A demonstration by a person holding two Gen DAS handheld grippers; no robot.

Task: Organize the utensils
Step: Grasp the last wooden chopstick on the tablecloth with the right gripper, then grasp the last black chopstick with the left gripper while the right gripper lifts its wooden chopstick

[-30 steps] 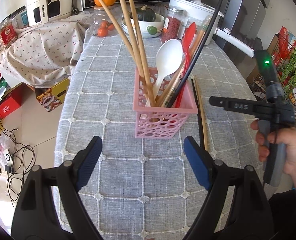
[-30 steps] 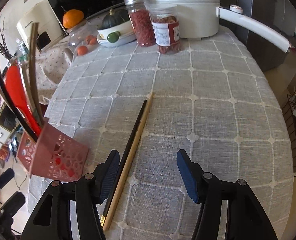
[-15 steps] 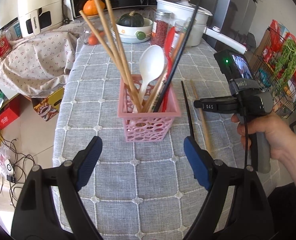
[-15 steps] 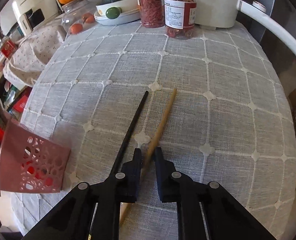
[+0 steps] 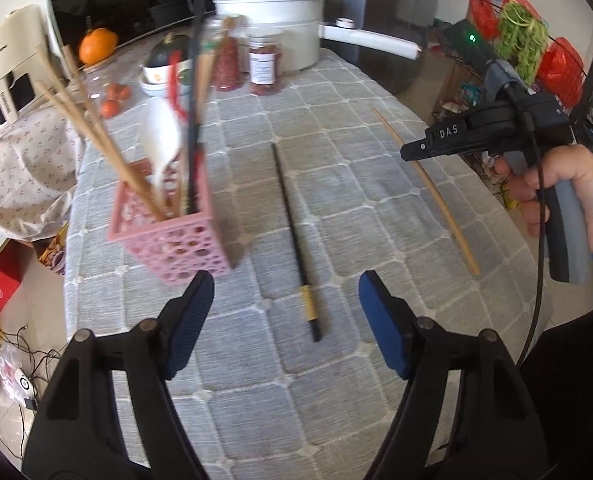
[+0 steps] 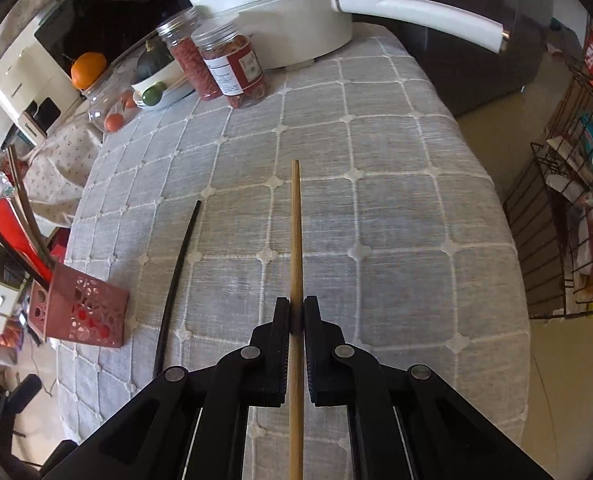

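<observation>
My right gripper [image 6: 295, 312] is shut on a wooden chopstick [image 6: 295, 236] and holds it pointing forward above the grey checked tablecloth [image 6: 396, 208]. The same chopstick [image 5: 428, 188] and the right gripper [image 5: 406, 151] show in the left wrist view. A black chopstick [image 5: 294, 232] lies on the cloth; it also shows in the right wrist view [image 6: 178, 272]. A pink perforated basket [image 5: 168, 224] at the left holds wooden chopsticks, a white spoon and red and black utensils. My left gripper [image 5: 284, 316] is open and empty, just before the black chopstick's near end.
At the back stand a white pot with a long handle [image 6: 280, 12], two jars of red contents [image 6: 232, 68], a bowl with a squash [image 5: 168, 60] and an orange [image 5: 96, 44]. A wire rack [image 6: 568, 216] stands beyond the table's right edge.
My right gripper has lifted the wooden chopstick off the cloth, away from the black one. The left gripper has swung right, so the basket now sits at its left.
</observation>
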